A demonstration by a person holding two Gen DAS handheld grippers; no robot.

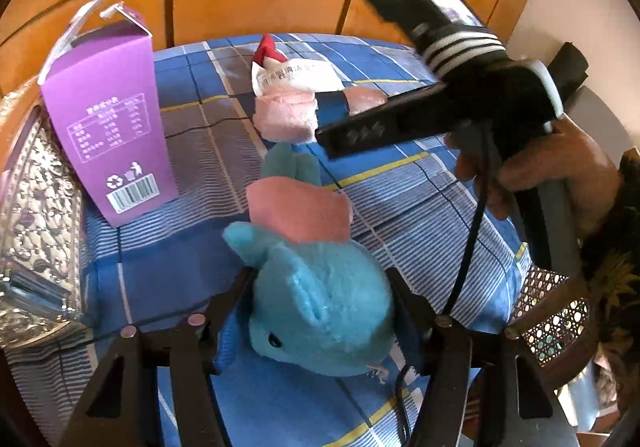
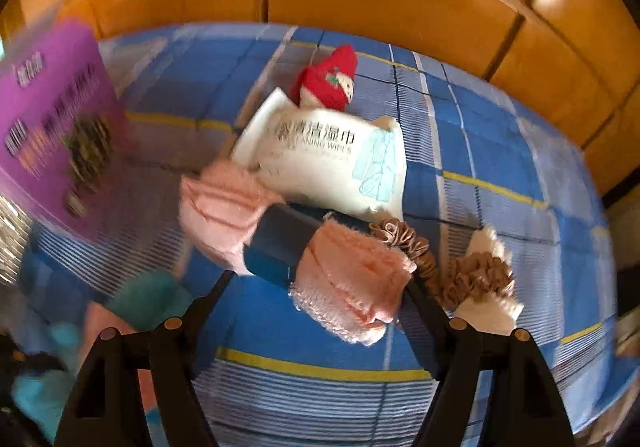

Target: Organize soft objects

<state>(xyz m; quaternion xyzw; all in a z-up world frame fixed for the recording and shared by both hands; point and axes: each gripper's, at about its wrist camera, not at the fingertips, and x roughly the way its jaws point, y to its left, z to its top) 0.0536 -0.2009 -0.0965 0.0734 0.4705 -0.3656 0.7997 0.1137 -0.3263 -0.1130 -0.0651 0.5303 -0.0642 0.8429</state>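
The blue plush toy (image 1: 320,311) lies on the checked blue cloth (image 1: 400,215) between the two fingers of the left gripper (image 1: 320,283); its head with the small black eye is at the near end, close to the camera, and its long axis runs away from the camera toward the tail, which points to the far side of the table. A pink piece (image 1: 298,207) lies across its back. The left jaws stand apart on both sides of the toy; whether the pads press on it I cannot tell. The purple box (image 1: 108,119) stands upright to the left, apart from the toy. The right gripper (image 2: 316,283) is over the pink rolled towel (image 2: 288,235), which has a dark blue band around its middle; the roll lies slanted, its long axis going from the far left to the near right. The right jaws are half spread, with the near end of the towel between them, and contact is not clear. Just behind the towel lies a white pack of wipes (image 2: 328,159), and behind it a small red doll (image 2: 330,77). A brown scrunchie (image 2: 404,239) lies just right of the towel
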